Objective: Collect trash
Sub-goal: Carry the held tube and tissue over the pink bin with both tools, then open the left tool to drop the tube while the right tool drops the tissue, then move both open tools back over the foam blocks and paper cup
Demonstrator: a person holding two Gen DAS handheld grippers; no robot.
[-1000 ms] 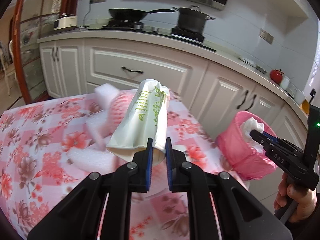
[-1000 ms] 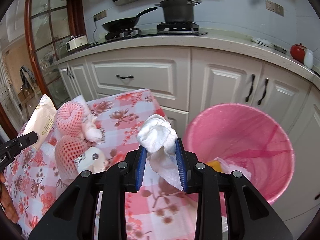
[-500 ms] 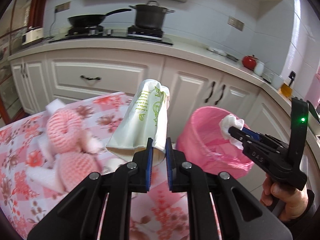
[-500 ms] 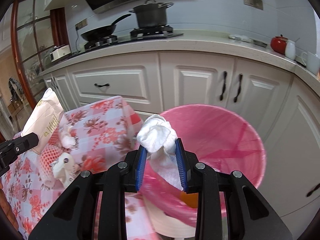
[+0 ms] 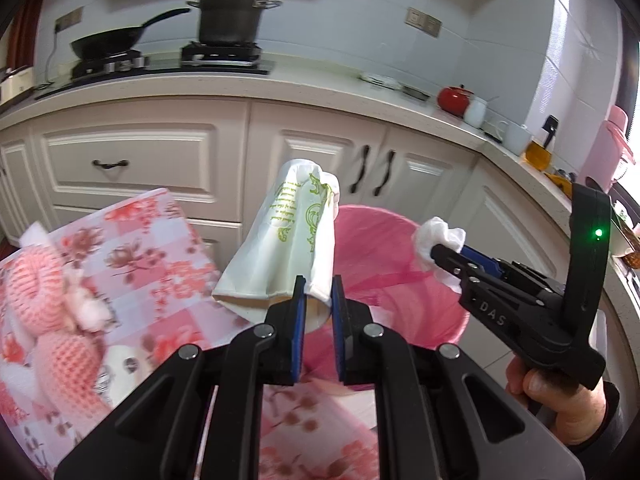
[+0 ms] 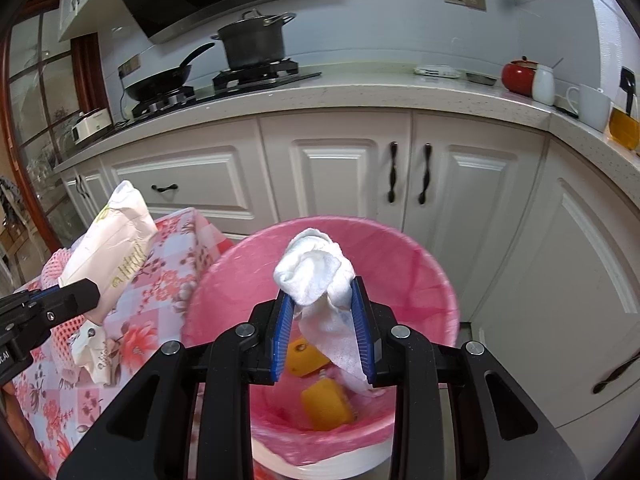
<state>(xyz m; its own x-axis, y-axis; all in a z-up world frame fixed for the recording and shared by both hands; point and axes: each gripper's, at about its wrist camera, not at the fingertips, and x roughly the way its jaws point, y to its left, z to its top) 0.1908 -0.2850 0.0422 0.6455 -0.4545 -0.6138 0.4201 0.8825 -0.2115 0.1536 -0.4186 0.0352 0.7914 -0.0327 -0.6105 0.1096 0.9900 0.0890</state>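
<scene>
My left gripper (image 5: pixel 318 292) is shut on a cream paper bag with green print (image 5: pixel 286 240), held up over the table's right edge beside the bin. That bag (image 6: pixel 116 244) shows at the left of the right wrist view, with the left gripper (image 6: pixel 86 292) under it. My right gripper (image 6: pixel 320 300) is shut on a crumpled white tissue (image 6: pixel 316 272), directly above the open mouth of the pink-lined trash bin (image 6: pixel 412 264). Orange scraps (image 6: pixel 324 404) lie in the bin's bottom. In the left wrist view the right gripper (image 5: pixel 438 256) holds the tissue (image 5: pixel 438 238) over the bin (image 5: pixel 384 256).
A table with a pink floral cloth (image 5: pixel 152 256) stands left of the bin, carrying pink foam fruit nets (image 5: pixel 36 288) and white wrappers (image 6: pixel 90 348). White kitchen cabinets (image 6: pixel 340 172) and a counter with a stove, a pot (image 5: pixel 230 16) and a pan stand behind. A hand (image 5: pixel 560 404) grips the right tool.
Both grippers have swung right, away from the table toward the bin. The tissue now hangs over the bin's opening, and the paper bag has come to the table's right edge.
</scene>
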